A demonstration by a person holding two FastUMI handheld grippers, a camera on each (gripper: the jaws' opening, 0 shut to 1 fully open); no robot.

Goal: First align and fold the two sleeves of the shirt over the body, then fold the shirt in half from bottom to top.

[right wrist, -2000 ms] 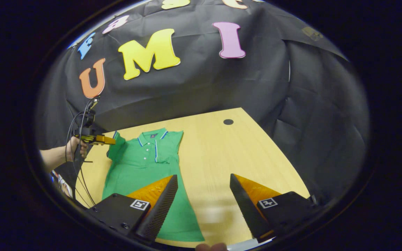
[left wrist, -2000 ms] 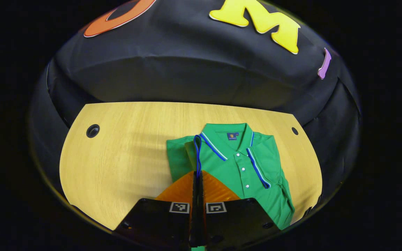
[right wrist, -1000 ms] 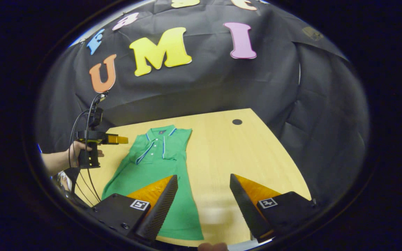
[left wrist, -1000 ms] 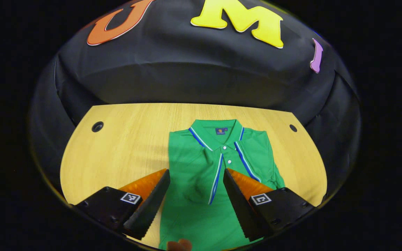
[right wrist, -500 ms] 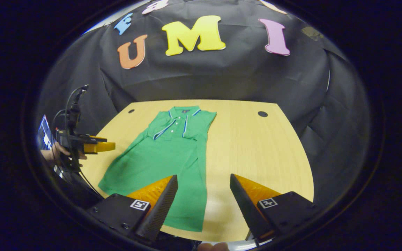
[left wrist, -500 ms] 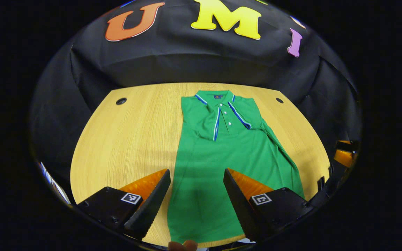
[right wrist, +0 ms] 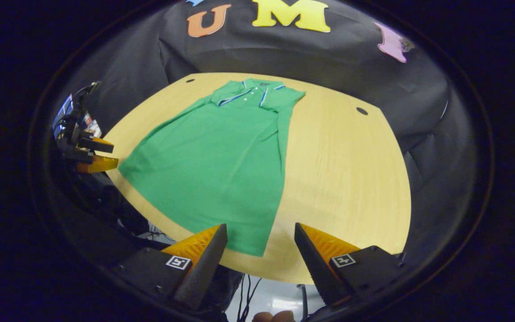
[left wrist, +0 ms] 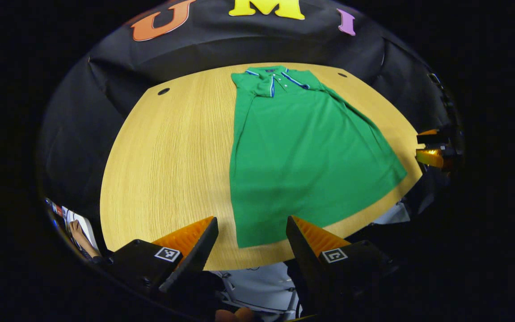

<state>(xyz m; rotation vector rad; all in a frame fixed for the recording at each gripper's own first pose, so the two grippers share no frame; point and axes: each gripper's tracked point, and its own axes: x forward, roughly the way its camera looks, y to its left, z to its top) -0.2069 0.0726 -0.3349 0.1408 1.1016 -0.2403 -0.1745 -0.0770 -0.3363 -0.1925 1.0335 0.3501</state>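
One green polo shirt [left wrist: 302,147] lies flat along the wooden counter [left wrist: 168,156], collar at the far end, hem near the front edge; both sleeves look folded in over the body, so the bottom-to-top fold seems next. Two tongs hover gaping and empty off the counter's near edge: left tongs [left wrist: 251,241] by one hem corner, right tongs [right wrist: 261,252] by the other. Each probably must drop and pinch its corner.
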